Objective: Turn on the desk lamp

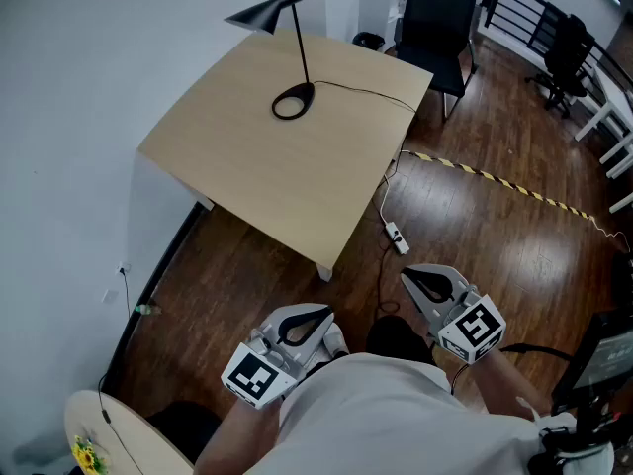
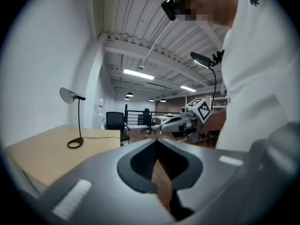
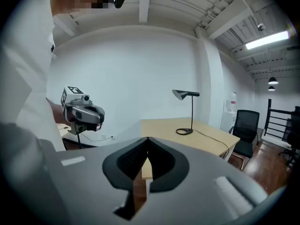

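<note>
The black desk lamp [image 1: 293, 101] stands at the far side of the light wooden desk [image 1: 267, 176], its cone shade [image 1: 267, 10] pointing left; no glow shows. It also appears small in the left gripper view, lamp [image 2: 75, 143], and in the right gripper view, lamp [image 3: 184, 131]. Both grippers are held low near the person's body, well short of the desk. My left gripper [image 1: 321, 315] is shut, tips meeting with nothing between them. My right gripper [image 1: 407, 274] is also shut and holds nothing.
The lamp's cord runs off the desk's right edge to a power strip [image 1: 397, 237] on the wood floor. A black office chair [image 1: 435, 28] stands behind the desk. Yellow-black tape [image 1: 495, 178] crosses the floor. A round table with flowers [image 1: 99, 433] sits bottom left.
</note>
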